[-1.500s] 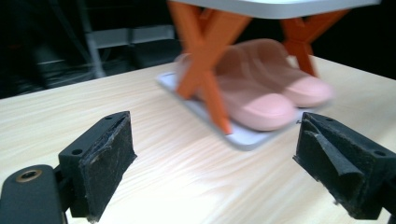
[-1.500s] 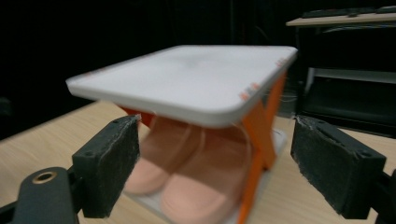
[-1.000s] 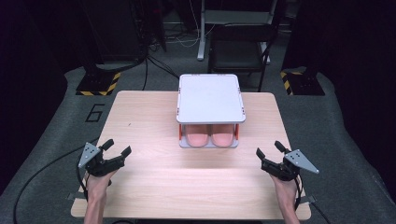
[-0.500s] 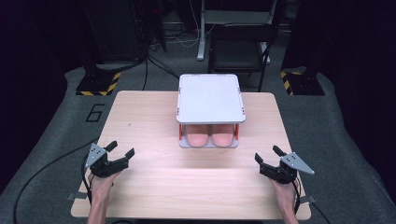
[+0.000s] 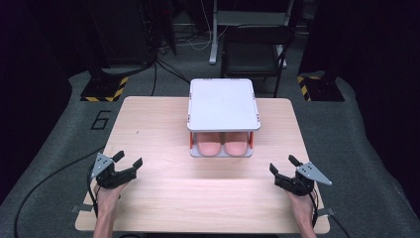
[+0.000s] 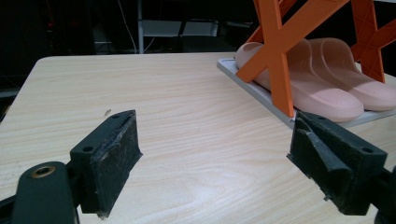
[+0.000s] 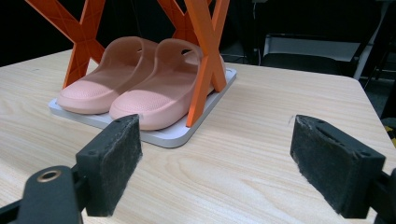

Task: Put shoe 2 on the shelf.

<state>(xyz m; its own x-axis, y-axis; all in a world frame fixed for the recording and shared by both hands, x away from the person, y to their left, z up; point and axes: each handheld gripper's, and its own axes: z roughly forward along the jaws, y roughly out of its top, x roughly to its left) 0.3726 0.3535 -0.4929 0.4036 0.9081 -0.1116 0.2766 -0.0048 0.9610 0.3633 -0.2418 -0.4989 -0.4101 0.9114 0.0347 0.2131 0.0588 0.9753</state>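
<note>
Pale wood covers the desk (image 5: 163, 124), which carries a small rack (image 5: 223, 104) at the middle of its far half: a white top shelf on orange X-shaped legs (image 7: 205, 60) over a white base tray. On that tray, under the shelf, a pair of pink slippers (image 5: 223, 148) lies side by side, toes toward the near edge. Near the front left corner the left tool (image 5: 128, 162) is held with its jaws spread wide and nothing between them. Near the front right corner the right tool (image 5: 283, 166) is likewise spread wide, well apart from the rack.
</note>
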